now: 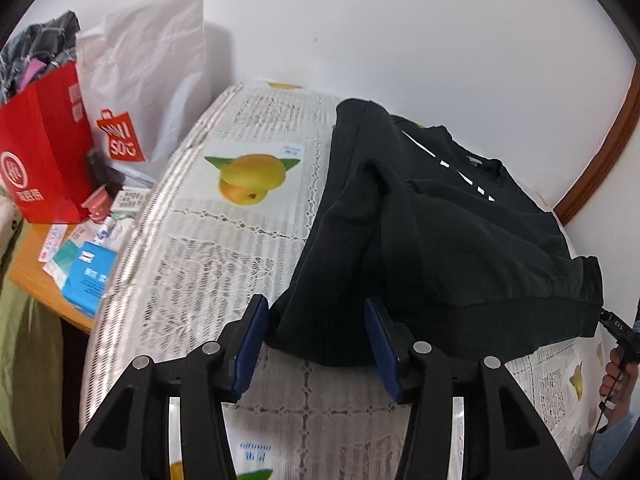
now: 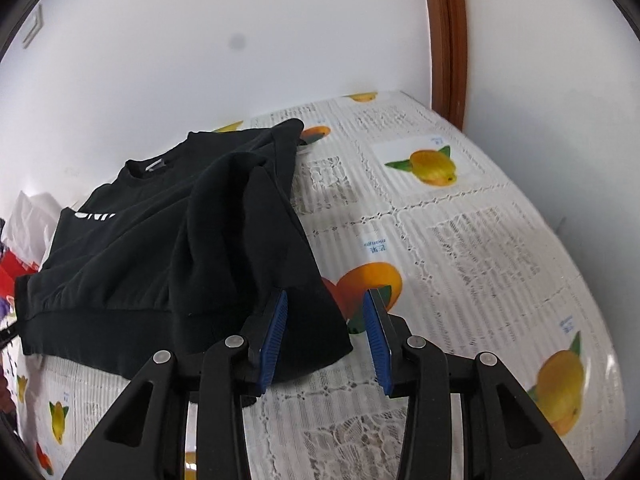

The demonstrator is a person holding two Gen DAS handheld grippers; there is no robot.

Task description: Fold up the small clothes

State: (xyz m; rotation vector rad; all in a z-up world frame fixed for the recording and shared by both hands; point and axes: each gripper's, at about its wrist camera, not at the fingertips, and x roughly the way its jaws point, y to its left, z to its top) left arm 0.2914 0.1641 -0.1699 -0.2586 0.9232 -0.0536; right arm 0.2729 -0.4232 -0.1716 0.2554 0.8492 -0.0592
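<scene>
A black sweatshirt (image 1: 440, 232) with white lettering lies on the table, both sleeves folded in over its body. It also shows in the right wrist view (image 2: 168, 248). My left gripper (image 1: 316, 340) is open, its blue pads either side of the near left hem corner. My right gripper (image 2: 326, 336) is open, its pads either side of the near right hem corner. Neither gripper is closed on the cloth.
The table has a white lace cover (image 1: 224, 264) with fruit prints. Left of it a wooden side table (image 1: 36, 276) holds a red bag (image 1: 44, 152), a white Miniso bag (image 1: 140, 92) and small boxes. A white wall stands behind; a brown door frame (image 2: 448, 40) is at right.
</scene>
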